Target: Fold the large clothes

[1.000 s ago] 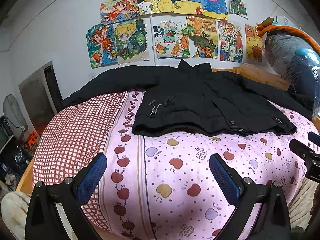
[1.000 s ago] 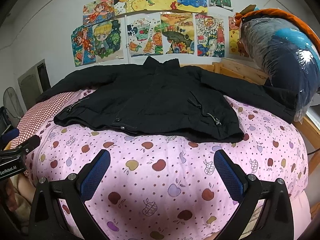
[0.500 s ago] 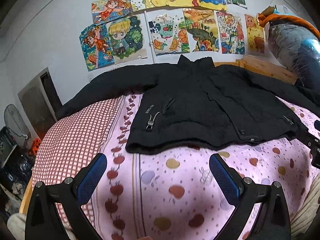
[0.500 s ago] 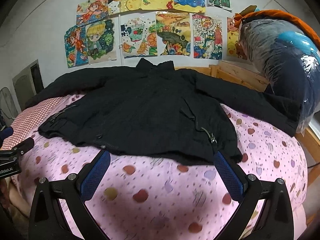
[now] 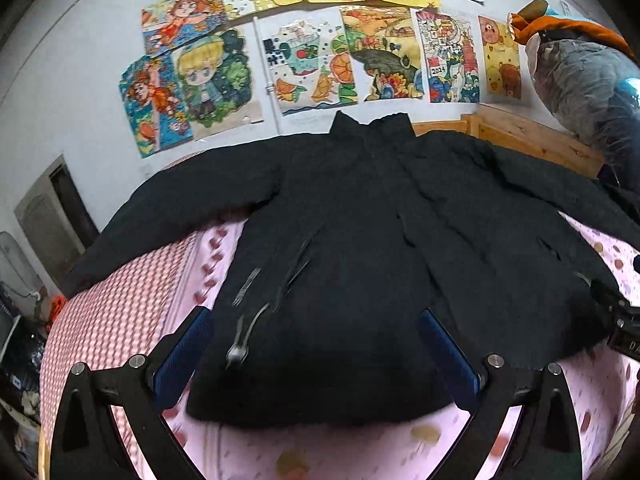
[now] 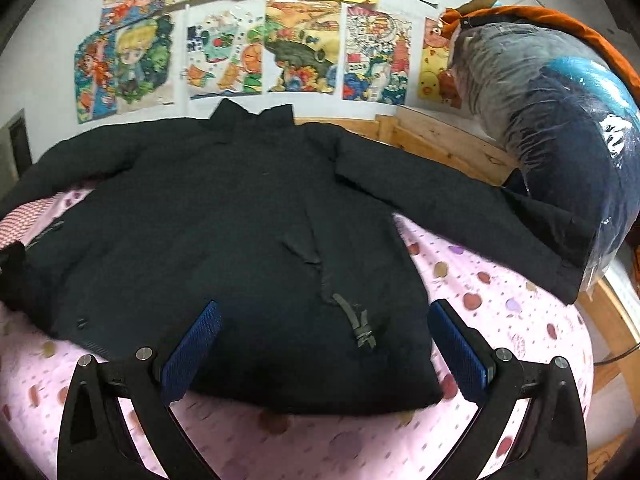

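Both claws gaped wide, left gripper [image 5: 316, 354] and right gripper [image 6: 324, 350] each low in frame over the hem of the black jacket [image 6: 224, 240], which lay flat, sleeves spread, mid-frame across the pink bedspread [image 6: 500, 320].

1. My views are evenly, softly lit.
2. The bedsheet [image 5: 360, 452] print smears with motion blur.
3. Glare glints off the plastic-wrapped bundle [image 6: 560, 120].
4. Fisheye bends the edges; corners go black.

Both grippers have black angular frames with silver screws and textured blue pads on the fingers [image 5: 182, 354].
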### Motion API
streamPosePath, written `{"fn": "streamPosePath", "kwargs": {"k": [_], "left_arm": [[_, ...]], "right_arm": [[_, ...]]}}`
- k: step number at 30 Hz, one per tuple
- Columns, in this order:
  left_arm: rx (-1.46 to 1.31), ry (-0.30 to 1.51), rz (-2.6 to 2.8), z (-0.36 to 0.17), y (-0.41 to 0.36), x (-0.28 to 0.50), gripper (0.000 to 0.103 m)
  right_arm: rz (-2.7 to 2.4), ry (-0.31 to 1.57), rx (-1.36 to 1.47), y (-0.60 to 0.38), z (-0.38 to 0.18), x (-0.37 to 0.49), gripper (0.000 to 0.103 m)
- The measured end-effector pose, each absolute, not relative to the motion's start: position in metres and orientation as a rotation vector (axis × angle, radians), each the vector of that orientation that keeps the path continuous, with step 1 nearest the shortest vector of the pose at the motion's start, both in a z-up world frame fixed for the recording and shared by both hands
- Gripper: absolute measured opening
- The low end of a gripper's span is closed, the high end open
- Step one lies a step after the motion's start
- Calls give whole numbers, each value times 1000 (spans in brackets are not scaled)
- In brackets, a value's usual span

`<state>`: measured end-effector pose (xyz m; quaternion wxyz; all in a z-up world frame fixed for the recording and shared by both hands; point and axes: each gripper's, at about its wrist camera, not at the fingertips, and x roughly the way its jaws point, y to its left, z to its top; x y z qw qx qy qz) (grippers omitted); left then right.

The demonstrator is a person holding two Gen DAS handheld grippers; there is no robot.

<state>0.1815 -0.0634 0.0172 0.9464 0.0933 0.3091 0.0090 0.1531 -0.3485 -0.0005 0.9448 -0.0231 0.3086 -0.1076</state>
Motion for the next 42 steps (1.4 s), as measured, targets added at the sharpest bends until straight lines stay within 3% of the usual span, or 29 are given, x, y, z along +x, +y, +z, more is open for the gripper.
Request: {"fn": "streamPosePath", "kwargs": {"k": [21, 42], "left_arm": [[284, 693, -139, -1, -161, 297, 103], [377, 677, -227, -14, -240, 323, 103]], "right_arm": [[-400, 649, 23, -430, -21, 210, 102], [-743, 524, 290, -560, -33, 154, 102]]}}
